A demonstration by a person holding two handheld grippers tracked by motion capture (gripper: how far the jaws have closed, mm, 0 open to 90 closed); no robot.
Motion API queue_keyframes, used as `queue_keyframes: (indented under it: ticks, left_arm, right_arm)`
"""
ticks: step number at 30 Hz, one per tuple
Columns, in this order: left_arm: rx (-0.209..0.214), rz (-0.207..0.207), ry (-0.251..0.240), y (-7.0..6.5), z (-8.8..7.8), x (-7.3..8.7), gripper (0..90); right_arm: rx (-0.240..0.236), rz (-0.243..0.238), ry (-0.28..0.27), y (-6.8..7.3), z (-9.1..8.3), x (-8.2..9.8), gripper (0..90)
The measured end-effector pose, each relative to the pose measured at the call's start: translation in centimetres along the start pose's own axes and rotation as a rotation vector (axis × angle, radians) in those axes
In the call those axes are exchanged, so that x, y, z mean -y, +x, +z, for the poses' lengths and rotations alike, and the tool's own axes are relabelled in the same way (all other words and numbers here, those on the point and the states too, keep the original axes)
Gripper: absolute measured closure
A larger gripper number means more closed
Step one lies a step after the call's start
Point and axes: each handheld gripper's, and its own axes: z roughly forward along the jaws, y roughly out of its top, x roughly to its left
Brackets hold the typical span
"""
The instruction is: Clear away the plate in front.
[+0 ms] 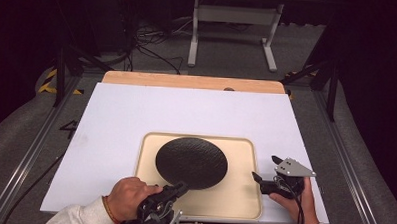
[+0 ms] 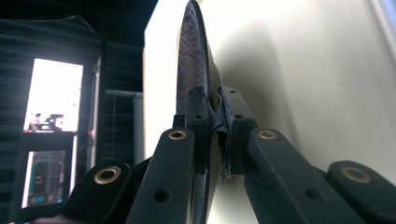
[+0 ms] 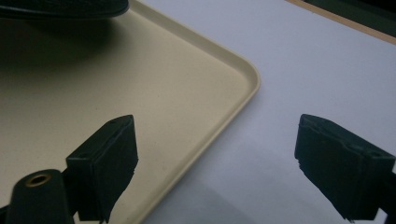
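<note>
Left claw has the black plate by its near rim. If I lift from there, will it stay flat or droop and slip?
The black plate looks thin and rigid, so it probably won't bend. Held at one rim by the left claw, its far side will likely sag toward the tray. The textured rim between the pads probably resists slipping.

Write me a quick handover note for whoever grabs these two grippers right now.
Left gripper: shut on the near rim of the black plate; its fingers pinch the edge.
Right gripper: open, holding nothing, straddling the right edge of the tray.
The plate is over the beige tray on the white board; whether it is lifted is unclear.
Done: plate gripped.
Left: probably moving the plate; the destination isn't visible.
</note>
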Motion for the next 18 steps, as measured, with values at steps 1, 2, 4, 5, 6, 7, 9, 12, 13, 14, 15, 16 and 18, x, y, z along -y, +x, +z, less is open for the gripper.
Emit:
queue_keyframes:
  ticks: [1, 2, 4, 5, 6, 7, 9, 12, 13, 14, 15, 16, 18]
  left_arm:
    - [0.012, 0.0, 0.001, -0.2, 0.2, 0.0, 83.5]
    - [0.02, -0.002, 0.0, -0.4, 0.5, 0.1, 83.3]
    - [0.029, 0.016, 0.002, -0.6, 0.7, 0.1, 83.3]
    - [0.029, 0.016, 0.002, -0.6, 0.7, 0.1, 83.5]
    - [0.034, 0.011, 0.013, -0.7, 1.0, 0.1, 83.7]
    - [0.034, 0.011, 0.013, -0.7, 1.0, 0.1, 83.7]
    - [0.048, -0.024, -0.005, -0.7, 1.3, 0.5, 84.3]
    - [0.065, -0.05, -0.02, -0.7, 1.7, 0.8, 85.3]
    - [0.073, -0.052, -0.017, -0.7, 2.0, 0.9, 85.7]
    - [0.083, -0.059, -0.022, -0.7, 2.2, 1.0, 86.3]
    - [0.1, -0.069, -0.029, -0.8, 2.3, 1.1, 86.9]
    - [0.107, -0.072, -0.034, -0.9, 2.4, 1.1, 87.5]
    - [0.107, -0.071, -0.039, -1.0, 2.6, 1.0, 87.6]
  right_arm:
    - [-0.004, 0.0, 0.001, 0.0, 0.0, 0.0, 13.5]
    - [-0.002, -0.002, 0.001, 0.0, 0.0, 0.0, 13.5]
    - [-0.001, 0.001, 0.001, 0.0, 0.0, 0.0, 13.5]
    - [0.003, 0.001, -0.001, 0.0, 0.0, 0.1, 13.7]
    - [0.008, -0.004, 0.0, 0.0, 0.0, 0.1, 13.7]
    - [0.008, -0.004, 0.0, 0.0, 0.0, 0.1, 13.7]
    - [0.004, -0.004, -0.001, 0.0, 0.0, 0.1, 13.6]
    - [0.001, -0.007, -0.001, 0.0, 0.0, 0.1, 13.6]
    - [0.003, -0.007, 0.003, 0.0, 0.0, 0.2, 13.6]
    - [0.003, -0.005, 0.003, 0.0, 0.0, 0.2, 13.6]
    - [0.001, -0.006, 0.004, 0.0, 0.0, 0.2, 13.6]
    - [-0.001, -0.007, 0.004, 0.0, 0.0, 0.2, 13.6]
    - [-0.004, -0.007, 0.004, 0.0, 0.1, 0.2, 13.6]
